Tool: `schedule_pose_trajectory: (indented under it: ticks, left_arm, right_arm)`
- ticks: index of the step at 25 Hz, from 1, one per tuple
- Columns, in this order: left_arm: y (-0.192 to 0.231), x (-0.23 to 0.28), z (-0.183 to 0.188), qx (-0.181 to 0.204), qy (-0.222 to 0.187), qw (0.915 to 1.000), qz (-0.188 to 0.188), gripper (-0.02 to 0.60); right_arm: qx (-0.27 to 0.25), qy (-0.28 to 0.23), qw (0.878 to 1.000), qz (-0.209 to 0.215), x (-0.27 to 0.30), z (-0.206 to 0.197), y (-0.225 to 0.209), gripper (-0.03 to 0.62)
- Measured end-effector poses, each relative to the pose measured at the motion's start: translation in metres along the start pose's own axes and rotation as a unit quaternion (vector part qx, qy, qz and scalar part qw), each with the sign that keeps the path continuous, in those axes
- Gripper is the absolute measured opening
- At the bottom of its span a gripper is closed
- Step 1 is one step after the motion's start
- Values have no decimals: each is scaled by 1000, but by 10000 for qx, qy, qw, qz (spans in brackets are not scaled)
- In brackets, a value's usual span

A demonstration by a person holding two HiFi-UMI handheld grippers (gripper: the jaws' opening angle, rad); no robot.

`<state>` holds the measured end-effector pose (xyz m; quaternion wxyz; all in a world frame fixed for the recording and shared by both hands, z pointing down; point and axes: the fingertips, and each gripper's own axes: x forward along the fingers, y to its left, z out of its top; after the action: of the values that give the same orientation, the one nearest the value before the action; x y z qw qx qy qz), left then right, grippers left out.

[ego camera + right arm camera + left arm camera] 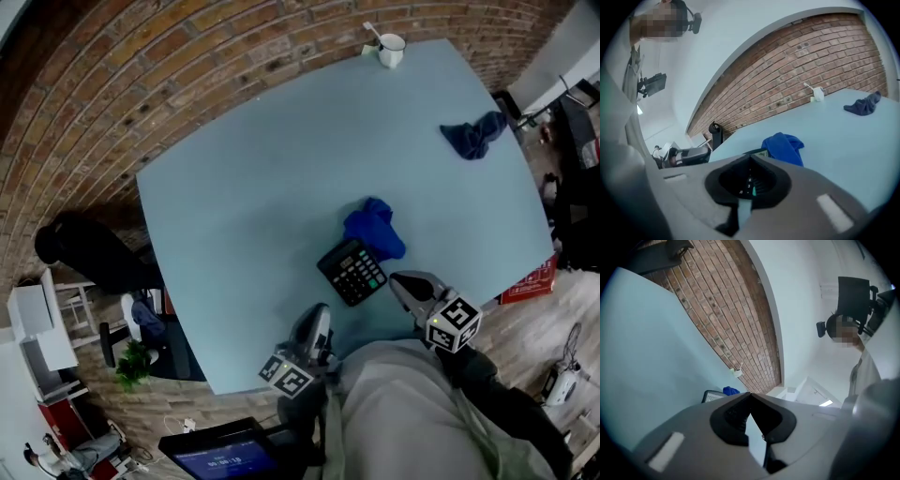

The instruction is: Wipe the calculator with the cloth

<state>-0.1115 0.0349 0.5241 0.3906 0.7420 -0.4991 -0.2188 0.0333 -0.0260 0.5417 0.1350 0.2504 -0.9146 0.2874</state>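
Observation:
A black calculator (352, 271) lies on the pale blue table (253, 187) near its front edge, with a crumpled bright blue cloth (375, 228) touching its far side. My left gripper (322, 309) is over the front edge, left of the calculator, shut and empty. My right gripper (396, 279) is just right of the calculator, also shut with nothing in it. In the left gripper view the jaws (750, 393) meet, with the calculator (712, 396) and cloth (731, 390) beyond. The right gripper view shows its jaws (750, 157) together and the cloth (783, 146) close ahead.
A second, dark blue cloth (474, 134) lies at the table's far right. A white mug (391, 50) with a spoon stands at the far edge. A brick surface surrounds the table. A lit screen (220, 455) sits below the front left corner.

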Motion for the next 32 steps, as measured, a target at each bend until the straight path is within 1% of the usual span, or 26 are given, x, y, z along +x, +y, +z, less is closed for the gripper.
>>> schedule_pose_trajectory:
  ticks: [3,7,11,17,24,27,32]
  left_arm:
    - [-4,-10,6,33,-201,9998,-7,3]
    - [-3,-22,13,5,-495,9987,83,3]
    - [-7,-35,9,-32,-640,9978,152,3]
    - [-12,-48,10,-126,-878,9959,154,3]
    - [-10,-64,7,-331,-1119,9927,288,3]
    - [-9,-63,4,-410,-1119,9925,284,3]
    - [-10,-53,-4,-487,-871,9948,219,3]
  right_arm:
    - [42,50,10000,20,-8,-13,9,2]
    - [-89,106,9998,166,-11,-21,18,2]
    - [-157,97,9994,283,-13,-23,28,2]
    - [-230,121,9985,481,-14,-27,41,2]
    - [-156,183,9982,552,-20,-37,47,2]
    - [-117,146,9986,491,-24,-37,46,2]
    - [-61,79,9994,324,-34,-39,40,2]
